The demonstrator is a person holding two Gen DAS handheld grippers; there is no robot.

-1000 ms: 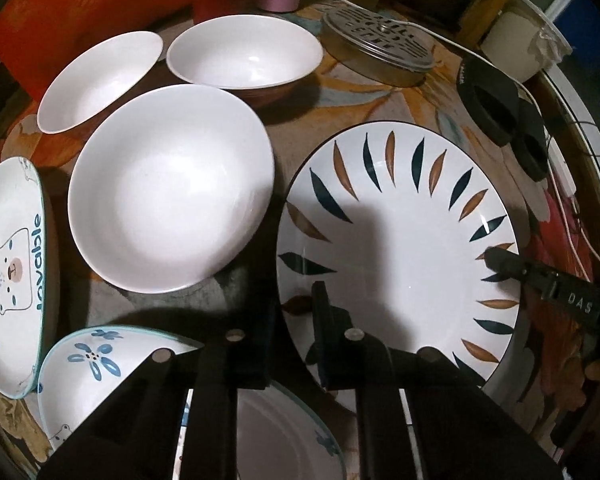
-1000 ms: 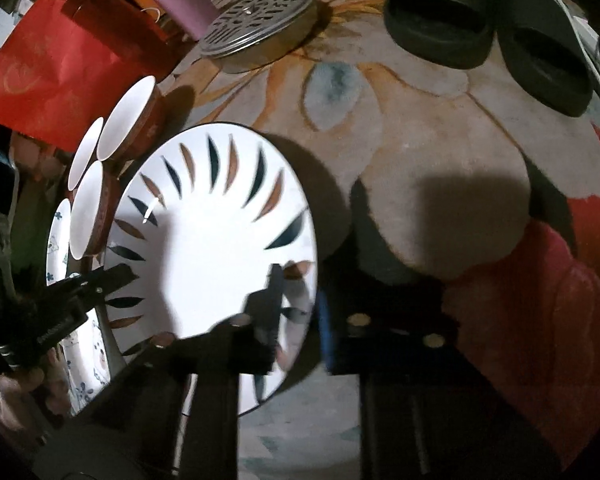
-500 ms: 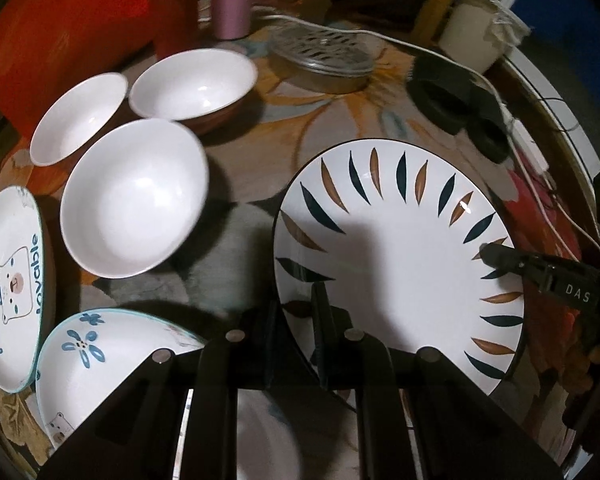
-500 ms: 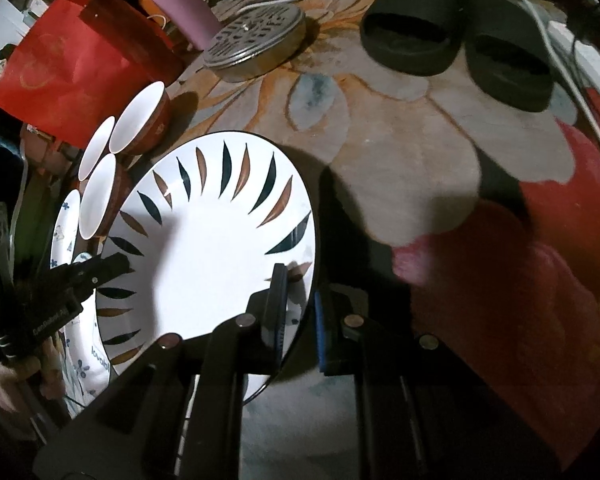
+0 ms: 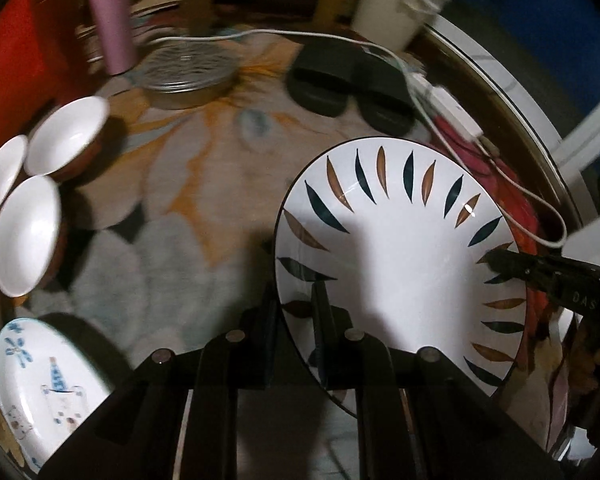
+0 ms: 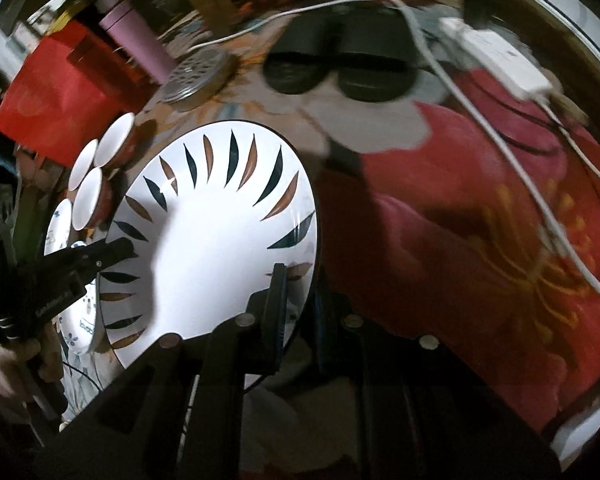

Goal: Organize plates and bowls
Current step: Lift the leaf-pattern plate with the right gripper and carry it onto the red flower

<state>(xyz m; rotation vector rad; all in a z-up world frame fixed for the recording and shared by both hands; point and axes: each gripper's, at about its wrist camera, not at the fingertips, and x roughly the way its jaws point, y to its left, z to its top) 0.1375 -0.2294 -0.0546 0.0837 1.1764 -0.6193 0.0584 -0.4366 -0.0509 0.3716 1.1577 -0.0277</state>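
A large white plate with dark and brown leaf marks hangs above the table, held at two sides. My left gripper is shut on its near left rim. My right gripper is shut on the opposite rim and shows in the left wrist view as a dark tip. Three white bowls sit at the left. A plate with blue flowers and a bear lies at the lower left. The left gripper's tip shows in the right wrist view.
A round metal lid, a pink bottle, two black slippers and a white power strip with its cable lie at the back. A flowered cloth covers the round table. A hand holds the left gripper.
Both grippers have lifted the leaf plate and carried it to the right, away from the bowls. The bowls and the bear plates have slid toward the left edge of the left wrist view.
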